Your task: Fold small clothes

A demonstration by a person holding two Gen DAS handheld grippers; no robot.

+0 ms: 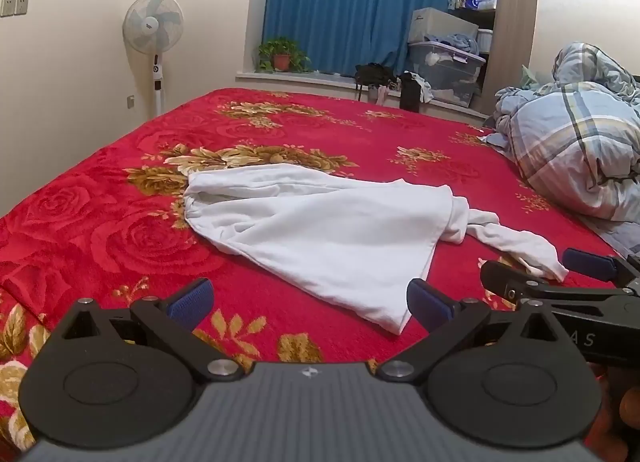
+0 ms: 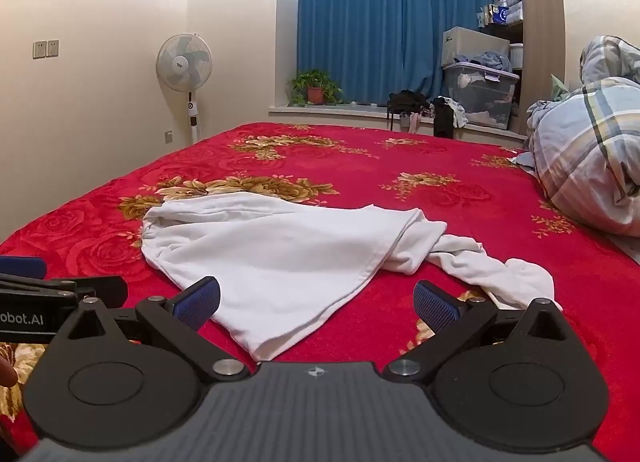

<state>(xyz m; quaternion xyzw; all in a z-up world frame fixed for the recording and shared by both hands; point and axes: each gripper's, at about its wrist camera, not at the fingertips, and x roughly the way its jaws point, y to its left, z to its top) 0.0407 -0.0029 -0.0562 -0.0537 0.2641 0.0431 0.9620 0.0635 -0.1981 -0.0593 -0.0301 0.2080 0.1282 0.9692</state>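
A white garment (image 1: pixel 320 230) lies crumpled on the red floral bedspread (image 1: pixel 340 134), with a twisted sleeve trailing to the right. It also shows in the right wrist view (image 2: pixel 280 250). My left gripper (image 1: pixel 310 302) is open and empty, just short of the garment's near corner. My right gripper (image 2: pixel 316 302) is open and empty, with the garment's near corner lying between its fingers. In the left wrist view the right gripper (image 1: pixel 560 274) shows at the right, by the sleeve end. In the right wrist view part of the left gripper shows at the left edge.
A plaid duvet (image 1: pixel 580 142) is heaped at the bed's right side. A standing fan (image 1: pixel 154 34) is by the left wall. Blue curtains (image 1: pixel 340 2), a potted plant (image 1: pixel 282 54) and storage boxes (image 1: pixel 444 62) stand beyond the bed.
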